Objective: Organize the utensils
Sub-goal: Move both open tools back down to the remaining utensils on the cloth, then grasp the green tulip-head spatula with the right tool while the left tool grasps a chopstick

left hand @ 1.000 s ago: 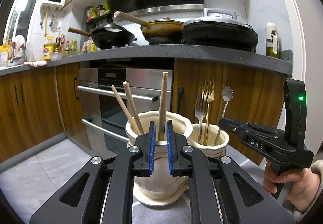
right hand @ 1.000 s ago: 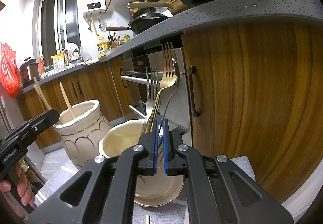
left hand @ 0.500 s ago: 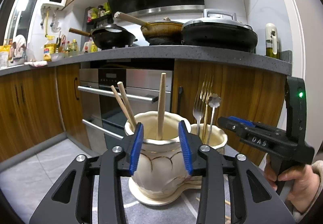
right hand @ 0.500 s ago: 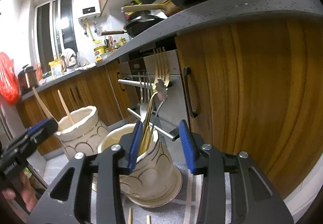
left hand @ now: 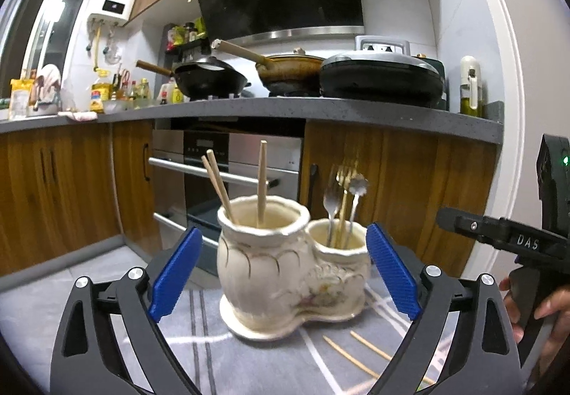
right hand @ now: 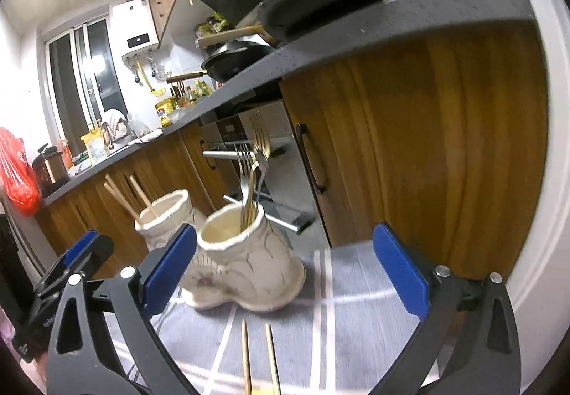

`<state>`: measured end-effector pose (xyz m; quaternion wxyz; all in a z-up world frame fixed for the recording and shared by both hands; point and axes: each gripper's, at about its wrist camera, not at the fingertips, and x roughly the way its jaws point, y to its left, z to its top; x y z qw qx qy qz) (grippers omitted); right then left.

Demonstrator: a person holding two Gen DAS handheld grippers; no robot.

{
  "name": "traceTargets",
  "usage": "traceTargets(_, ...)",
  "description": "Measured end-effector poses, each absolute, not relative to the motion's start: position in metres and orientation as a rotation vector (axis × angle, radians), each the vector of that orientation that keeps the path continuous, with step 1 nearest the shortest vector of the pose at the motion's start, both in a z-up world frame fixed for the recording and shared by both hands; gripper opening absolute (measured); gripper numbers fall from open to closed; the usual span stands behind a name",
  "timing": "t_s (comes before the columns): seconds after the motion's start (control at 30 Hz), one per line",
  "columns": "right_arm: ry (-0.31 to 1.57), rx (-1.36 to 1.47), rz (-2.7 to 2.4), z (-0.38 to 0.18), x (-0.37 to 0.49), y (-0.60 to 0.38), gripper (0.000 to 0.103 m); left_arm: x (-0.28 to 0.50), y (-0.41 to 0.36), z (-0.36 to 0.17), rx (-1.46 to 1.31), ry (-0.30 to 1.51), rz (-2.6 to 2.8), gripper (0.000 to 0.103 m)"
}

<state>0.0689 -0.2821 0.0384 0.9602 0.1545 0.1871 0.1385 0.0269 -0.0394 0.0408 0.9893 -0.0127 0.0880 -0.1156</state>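
Left wrist | left gripper (left hand: 283, 275) just opened wide, empty | right gripper (right hand: 285, 272) likewise | holder (left hand: 285, 273) ahead

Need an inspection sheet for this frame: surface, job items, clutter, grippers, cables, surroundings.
Surface: grey mat with pale stripes.
Job's things: cream two-pot ceramic holder; three chopsticks in the taller pot; forks and a spoon in the lower pot; two loose chopsticks on the mat in front.
Clutter: nothing seen.
Grippers: left gripper open, empty; right gripper open, empty; both jaws have just been opening.
Cables: nothing seen.
Surroundings: oven, wood cabinets, pans on the worktop.
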Motion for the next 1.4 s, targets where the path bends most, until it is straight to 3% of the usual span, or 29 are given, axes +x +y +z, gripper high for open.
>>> traceTargets(0.5,0.566,0.243,0.312,-0.004,0.020,-0.288,0.096,-0.015,-0.024,-0.010,-0.091,0.411,-0.189,0.095)
traceTargets(0.63,0.634,0.142,0.371,-0.015,0.007,-0.266,0.076,-0.019,-0.020,-0.021,-0.099,0.448,-0.195,0.095)
traceTargets(0.7,0.657,0.091,0.388,-0.018,0.001,-0.256,0.060,-0.019,-0.020,-0.024,-0.078,0.456,-0.191,0.095)
traceTargets(0.77,0.690,0.054,0.408,-0.020,-0.004,-0.246,0.038,-0.020,-0.020,-0.025,-0.068,0.462,-0.196,0.095)
traceTargets(0.87,0.735,0.015,0.428,-0.027,-0.010,-0.234,0.019,-0.019,-0.021,-0.027,-0.057,0.470,-0.209,0.095)
traceTargets(0.93,0.754,-0.012,0.429,-0.032,-0.011,-0.230,0.015,-0.019,-0.021,-0.027,-0.052,0.474,-0.216,0.095)
traceTargets(1.4,0.846,-0.072,0.385,-0.058,0.001,-0.214,0.012,-0.020,-0.020,-0.027,-0.044,0.481,-0.246,0.095)
